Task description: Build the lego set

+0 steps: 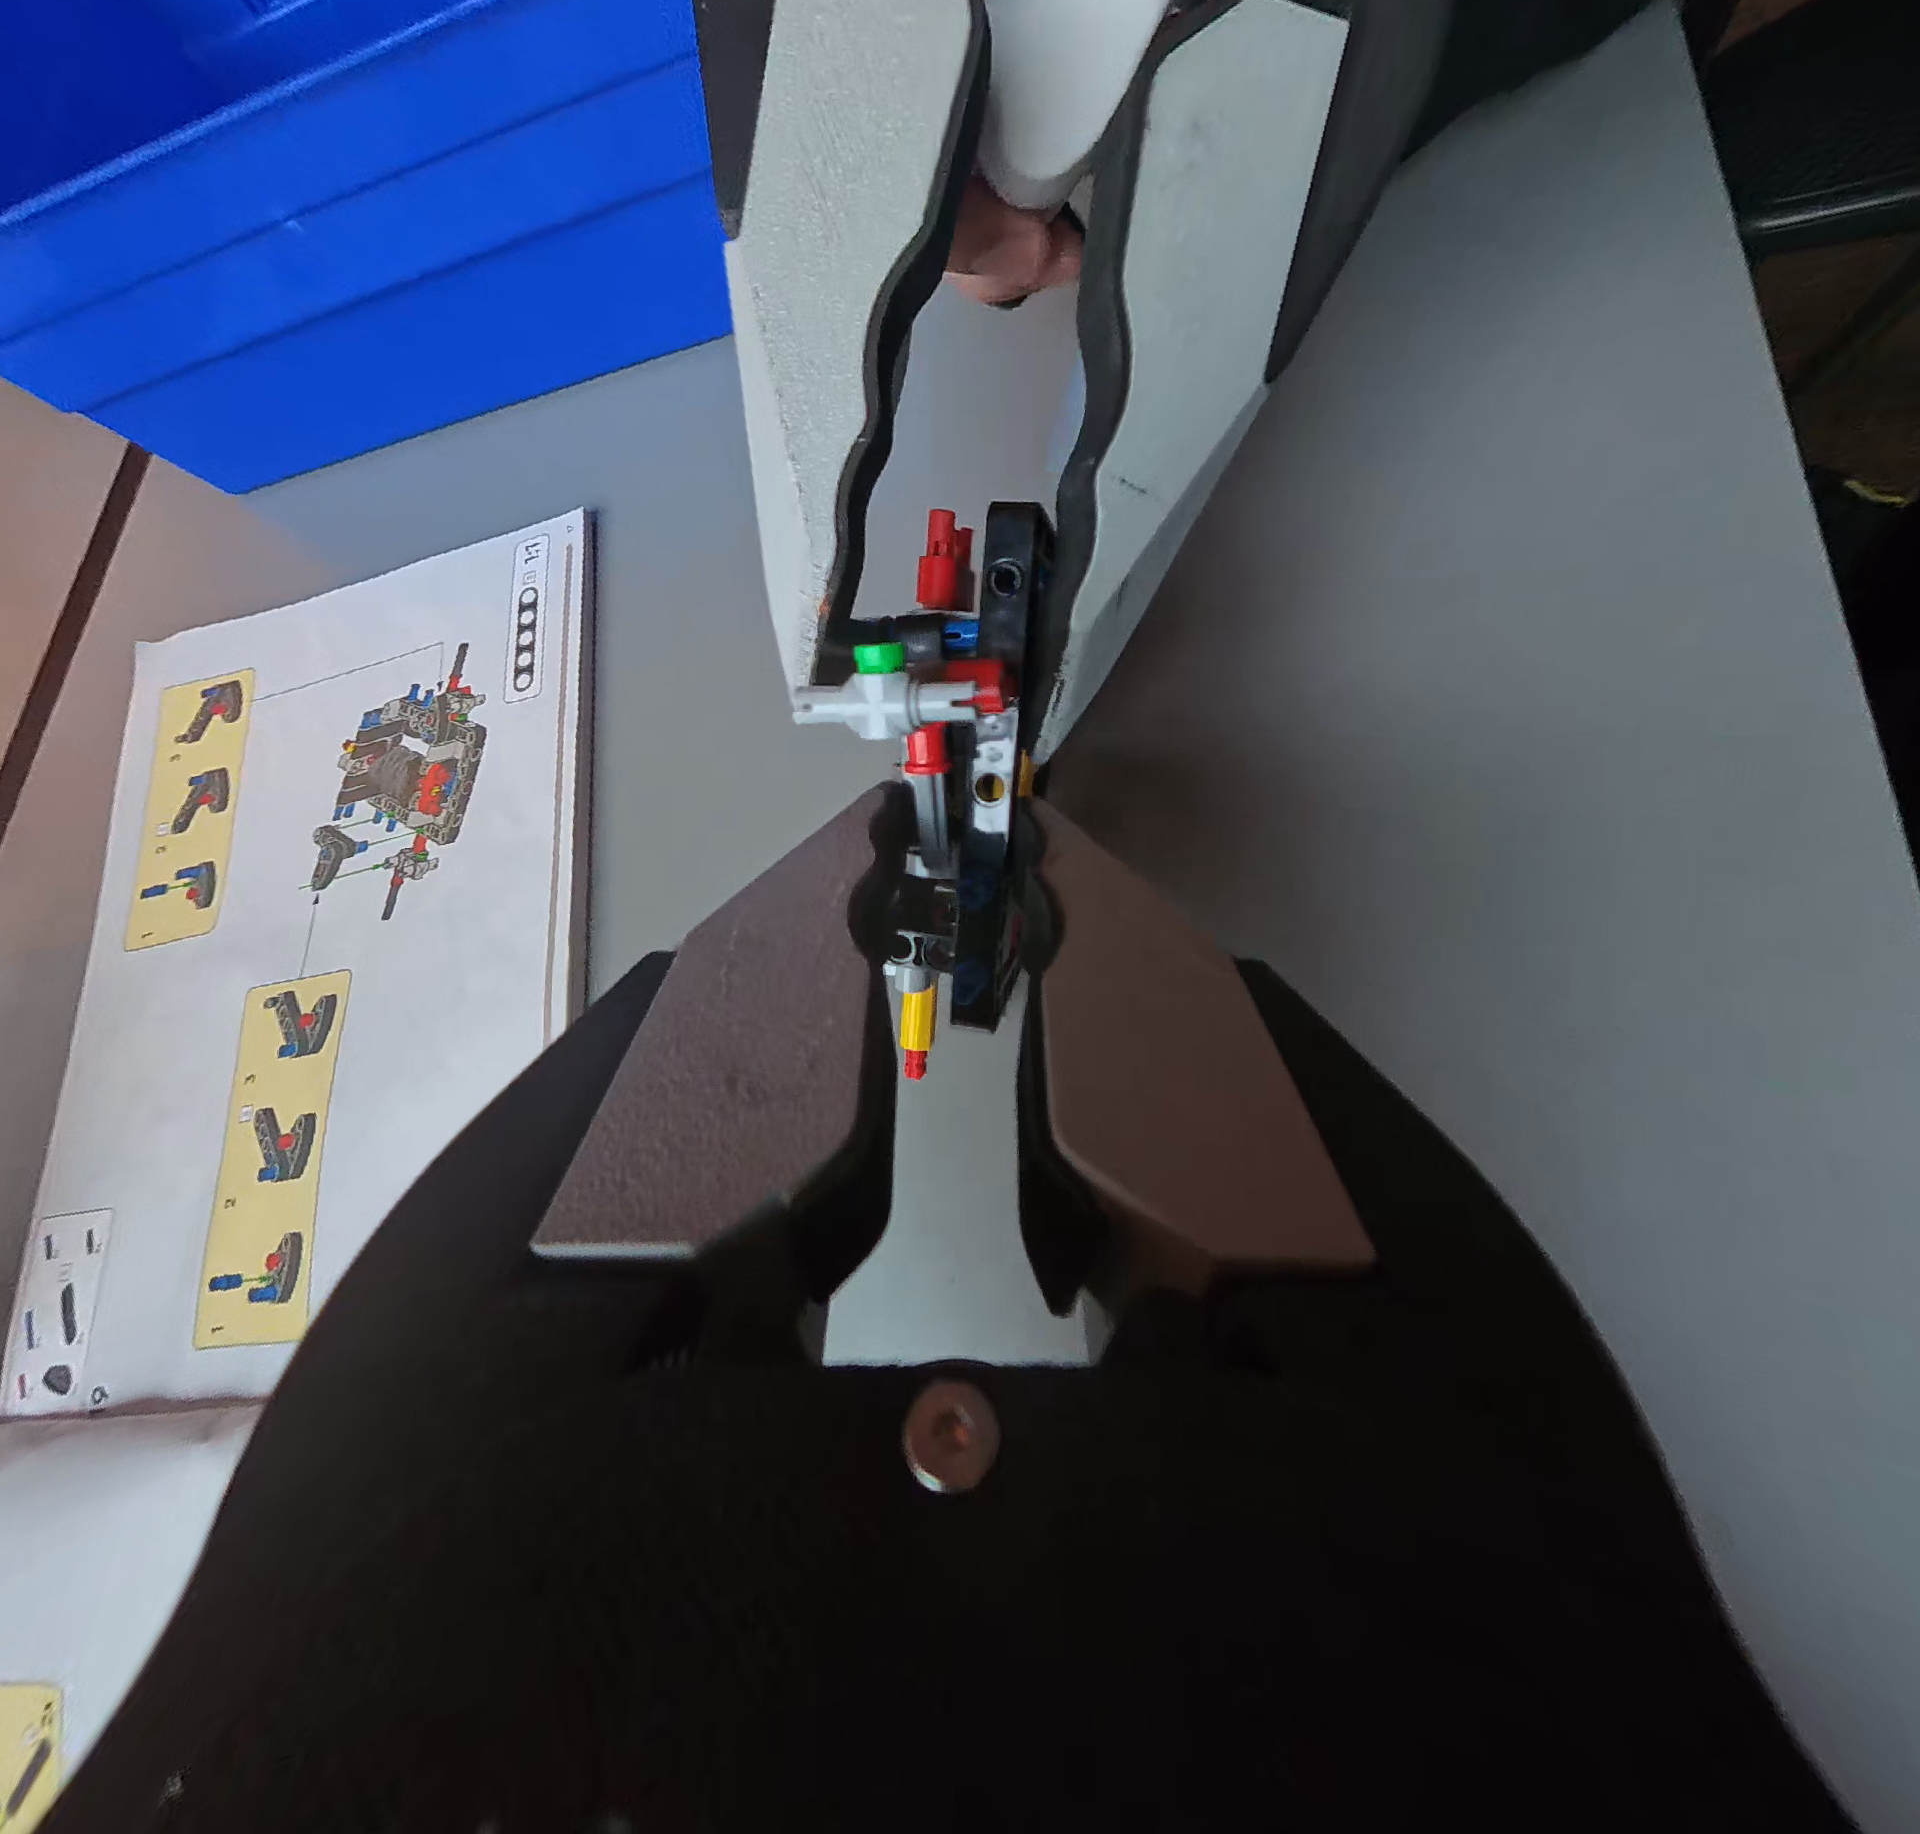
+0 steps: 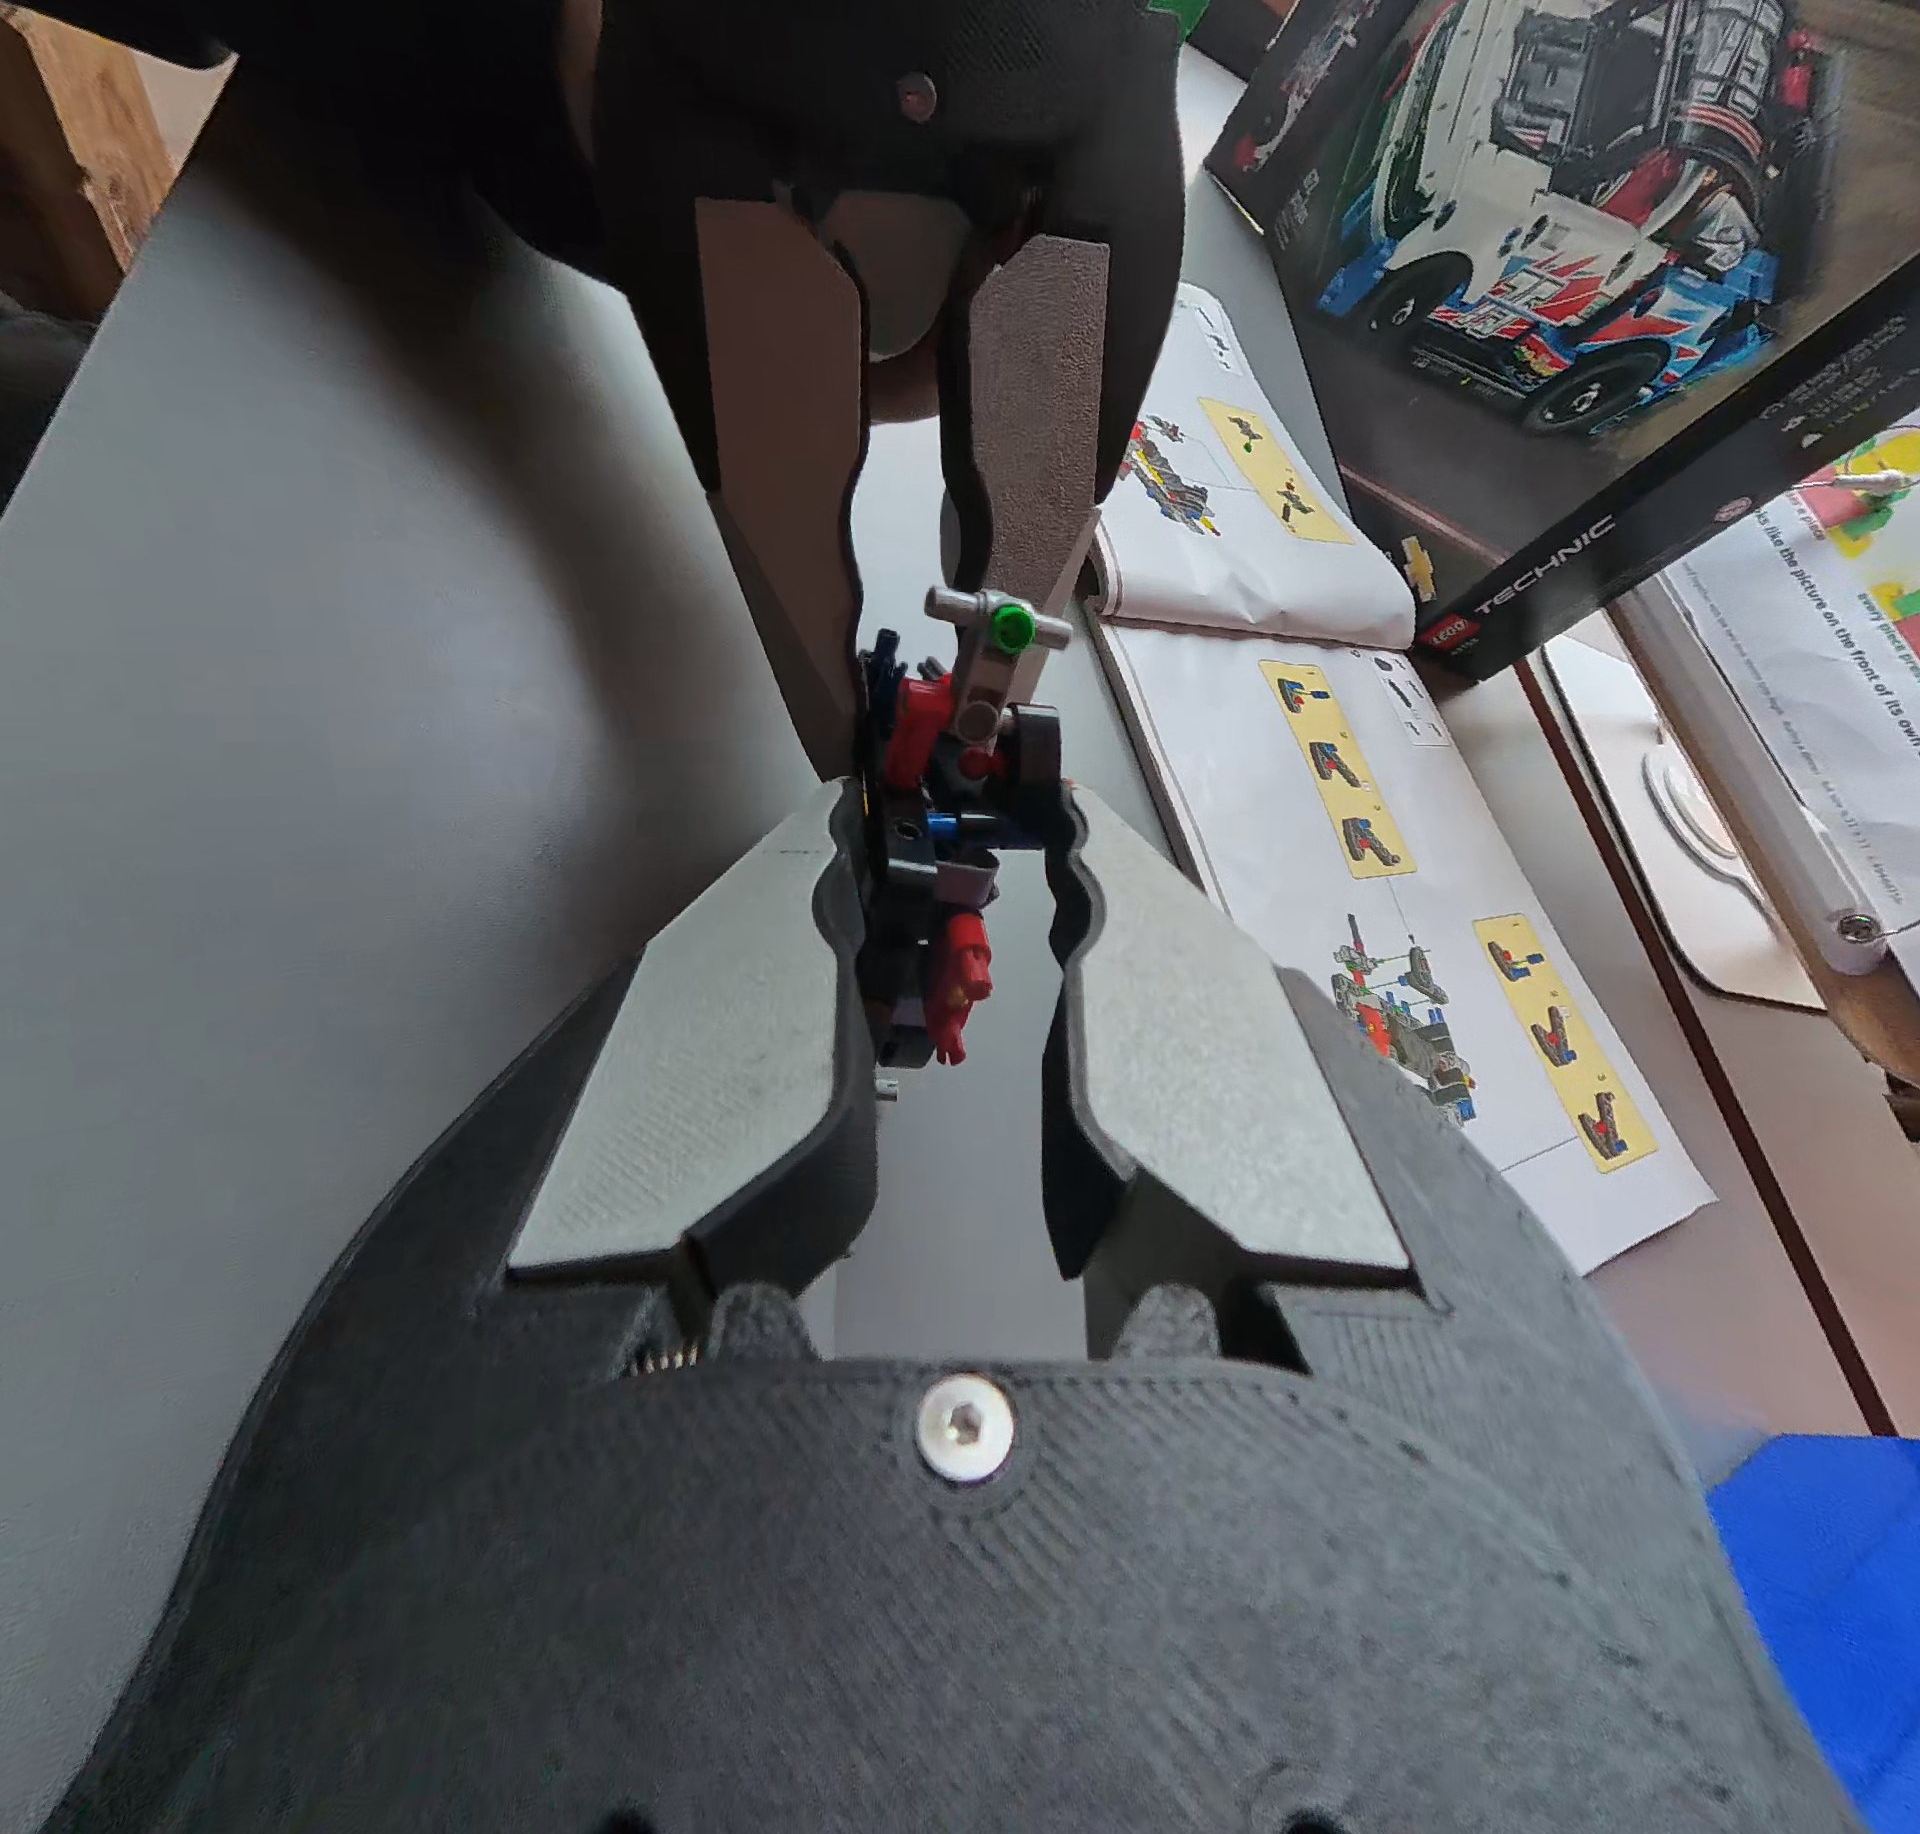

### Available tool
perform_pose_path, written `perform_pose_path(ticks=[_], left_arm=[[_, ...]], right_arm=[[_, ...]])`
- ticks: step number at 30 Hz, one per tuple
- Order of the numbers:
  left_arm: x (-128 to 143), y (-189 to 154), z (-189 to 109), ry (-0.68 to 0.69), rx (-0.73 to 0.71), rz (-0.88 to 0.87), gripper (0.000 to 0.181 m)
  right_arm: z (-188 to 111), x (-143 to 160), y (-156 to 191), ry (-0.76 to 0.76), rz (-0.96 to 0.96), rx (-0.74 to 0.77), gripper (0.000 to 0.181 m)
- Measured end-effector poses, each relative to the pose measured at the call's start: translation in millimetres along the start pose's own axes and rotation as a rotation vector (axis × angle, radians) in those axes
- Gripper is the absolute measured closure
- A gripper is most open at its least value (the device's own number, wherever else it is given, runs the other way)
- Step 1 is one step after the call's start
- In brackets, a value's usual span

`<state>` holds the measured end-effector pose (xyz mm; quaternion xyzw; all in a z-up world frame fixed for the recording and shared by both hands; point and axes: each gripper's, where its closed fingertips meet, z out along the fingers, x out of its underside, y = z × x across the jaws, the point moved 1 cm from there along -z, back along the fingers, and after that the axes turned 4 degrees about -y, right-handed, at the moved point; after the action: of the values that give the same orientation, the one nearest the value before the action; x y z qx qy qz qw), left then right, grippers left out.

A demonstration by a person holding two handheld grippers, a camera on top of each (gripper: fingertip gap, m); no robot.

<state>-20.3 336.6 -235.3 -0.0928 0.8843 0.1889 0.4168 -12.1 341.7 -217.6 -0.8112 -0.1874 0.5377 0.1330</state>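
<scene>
- A blue plastic bin sits at 10 o'clock in the left wrist view; its contents are hidden.
- The left gripper has its jaws narrowed, pinching the lego assembly at its lower end.
- The right gripper grips the same assembly's other end, with its jaws part-spread.
- An open instruction booklet lies on the grey table; the lego set box stands at 2 o'clock in the right wrist view.

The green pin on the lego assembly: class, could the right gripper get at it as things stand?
Probably not now. The right gripper is shut on the lego assembly, as is the left gripper. The green pin is exposed, but the right gripper must let go first.
</scene>
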Motion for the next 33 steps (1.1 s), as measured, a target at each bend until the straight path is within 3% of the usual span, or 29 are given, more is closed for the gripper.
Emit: perform_pose_path(ticks=[6, 14, 17, 21, 25, 29, 33], left_arm=[[-2, -2, 2, -0.016, 0.032, 0.008, 0.168], [-4, 1, 5, -0.011, 0.008, -0.022, 0.167], [-5, 2, 7, 0.014, -0.042, 0.033, 0.167], [-4, 1, 7, 0.051, -0.107, 0.158, 0.167], [-6, 4, 2, -0.065, -0.138, 0.219, 0.166], [-5, 2, -5, -0.170, -0.163, 0.314, 0.167], [1, -5, -1, -0.154, -0.171, 0.369, 0.167]], right_arm=[[-1, -3, 3, 0.041, -0.072, 0.017, 0.156], [-4, 1, -2, -0.104, 0.071, -0.042, 0.156], [-6, 8, -2, -0.077, 0.112, -0.082, 0.154], [-6, 8, 2, -0.079, -0.029, -0.055, 0.157], [-4, 5, -1, -0.070, -0.006, -0.017, 0.157], [-1, -5, 2, -0.072, -0.126, 0.059, 0.158], [4, -6, 10, -0.040, -0.210, 0.093, 0.156]])
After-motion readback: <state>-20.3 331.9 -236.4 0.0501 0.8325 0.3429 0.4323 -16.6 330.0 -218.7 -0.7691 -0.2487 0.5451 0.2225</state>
